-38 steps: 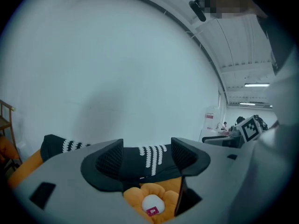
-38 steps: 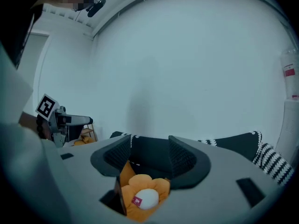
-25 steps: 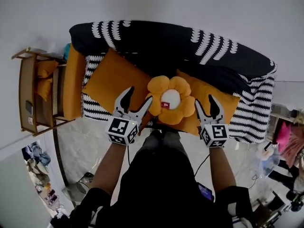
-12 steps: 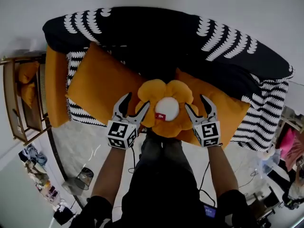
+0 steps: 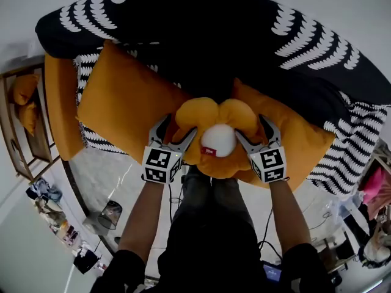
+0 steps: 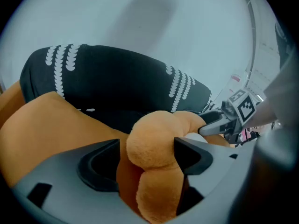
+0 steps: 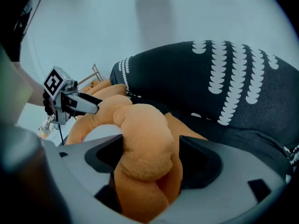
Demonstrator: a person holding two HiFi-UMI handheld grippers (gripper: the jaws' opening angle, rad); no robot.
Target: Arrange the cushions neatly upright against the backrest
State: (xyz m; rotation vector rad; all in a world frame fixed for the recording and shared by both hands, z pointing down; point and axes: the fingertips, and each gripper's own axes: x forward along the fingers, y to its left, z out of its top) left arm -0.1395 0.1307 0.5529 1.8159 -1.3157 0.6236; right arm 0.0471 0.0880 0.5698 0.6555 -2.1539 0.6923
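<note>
A flower-shaped orange cushion point(image 5: 214, 118) with a white centre point(image 5: 218, 140) lies at the sofa's front edge, over two square orange cushions point(image 5: 125, 105) point(image 5: 296, 136). My left gripper point(image 5: 177, 127) sits round its left petal point(image 6: 154, 146) and my right gripper point(image 5: 252, 127) round its right petal point(image 7: 145, 148). Both sets of jaws are opening. In the left gripper view the petal touches only the right jaw. In the right gripper view it leans on the left jaw, with a gap at the other. The black backrest point(image 5: 201, 29) rises behind.
The sofa wears a black cover with white patterning point(image 5: 308, 38) and a striped seat point(image 5: 345, 157). An orange bolster point(image 5: 58, 108) lies at its left end beside a wooden shelf point(image 5: 21, 124). Floor clutter point(image 5: 58, 231) and cables sit near the person's legs point(image 5: 211, 224).
Both grippers have moved forward from beside the flower cushion onto its side petals, and their jaws have widened. The head view has closed in on the sofa.
</note>
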